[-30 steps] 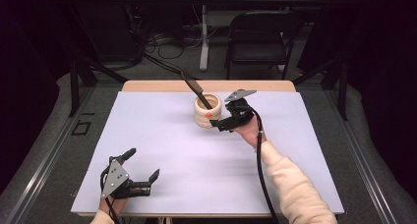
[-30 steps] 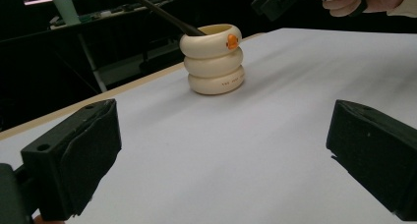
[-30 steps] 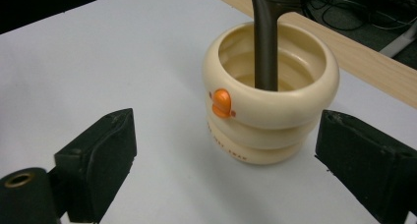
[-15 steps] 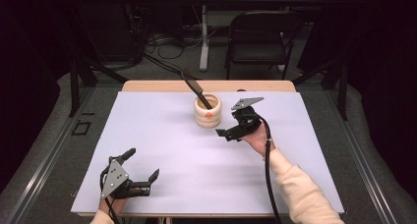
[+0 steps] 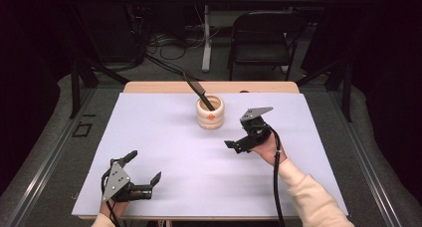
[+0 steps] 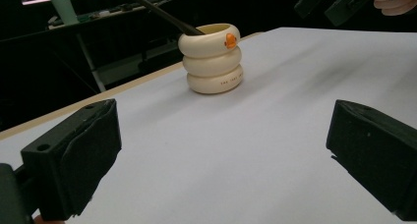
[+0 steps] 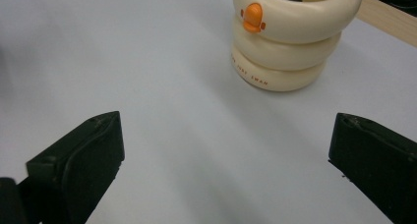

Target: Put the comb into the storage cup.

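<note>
A cream holder [image 5: 210, 112] built like 3 stacked rings stands upright toward the far middle of the white table cover [image 5: 169, 147], just short of the bare wooden edge [image 5: 149, 87] behind it. An orange duck-bill badge [image 7: 253, 16] sits on its top ring, and small orange lettering [image 7: 251, 76] runs round the bottom ring; "SWAN" is readable in the right gripper view, the rest too small to make out. A dark-handled utensil [image 5: 198, 90] leans out of the holder toward the far left. The right gripper [image 5: 238, 146] hovers near the holder, on its near right side and apart from it, jaws spread wide and holding nothing. The left gripper [image 5: 145, 171] rests at the near left corner of the cover, well apart from the holder, jaws likewise wide and empty. Nothing lies on the cover between either gripper and the holder. Beyond the table stand a black folding chair [image 5: 263, 38], a white post [image 5: 206, 43] and loose cables [image 5: 159, 40] on the floor.
</note>
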Tool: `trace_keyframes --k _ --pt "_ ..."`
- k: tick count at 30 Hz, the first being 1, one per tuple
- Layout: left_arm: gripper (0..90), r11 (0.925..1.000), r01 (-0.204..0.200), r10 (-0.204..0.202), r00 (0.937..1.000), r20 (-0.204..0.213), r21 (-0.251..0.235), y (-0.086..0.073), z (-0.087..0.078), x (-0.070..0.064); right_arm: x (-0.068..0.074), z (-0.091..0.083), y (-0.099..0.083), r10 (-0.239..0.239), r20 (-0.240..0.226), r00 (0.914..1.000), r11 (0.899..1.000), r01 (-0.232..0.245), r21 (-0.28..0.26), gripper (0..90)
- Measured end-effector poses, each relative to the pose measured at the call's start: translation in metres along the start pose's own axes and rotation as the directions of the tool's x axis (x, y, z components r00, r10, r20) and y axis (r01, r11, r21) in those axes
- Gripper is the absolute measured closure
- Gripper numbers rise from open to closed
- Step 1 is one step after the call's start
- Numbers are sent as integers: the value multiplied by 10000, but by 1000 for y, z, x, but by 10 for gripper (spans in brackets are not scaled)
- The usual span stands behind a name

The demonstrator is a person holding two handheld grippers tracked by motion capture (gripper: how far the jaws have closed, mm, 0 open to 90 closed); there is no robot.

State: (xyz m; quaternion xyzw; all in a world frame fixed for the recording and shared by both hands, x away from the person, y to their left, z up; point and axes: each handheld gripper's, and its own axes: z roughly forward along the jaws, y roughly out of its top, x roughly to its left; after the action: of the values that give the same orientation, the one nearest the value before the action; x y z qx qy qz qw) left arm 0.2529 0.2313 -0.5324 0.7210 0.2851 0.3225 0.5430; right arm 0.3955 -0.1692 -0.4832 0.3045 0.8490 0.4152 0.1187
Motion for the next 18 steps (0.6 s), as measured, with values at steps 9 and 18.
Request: trace_keyframes --k 9,18 --pt "2 10000 -6 6 10000 30 92 0 0 1 5 -14 -14 -4 -68 10000 10000 4 -75 0" --pt "1 9999 9 -10 10000 29 120 -1 1 0 13 -23 -28 -76 -84 9999 10000 76 -39 0"
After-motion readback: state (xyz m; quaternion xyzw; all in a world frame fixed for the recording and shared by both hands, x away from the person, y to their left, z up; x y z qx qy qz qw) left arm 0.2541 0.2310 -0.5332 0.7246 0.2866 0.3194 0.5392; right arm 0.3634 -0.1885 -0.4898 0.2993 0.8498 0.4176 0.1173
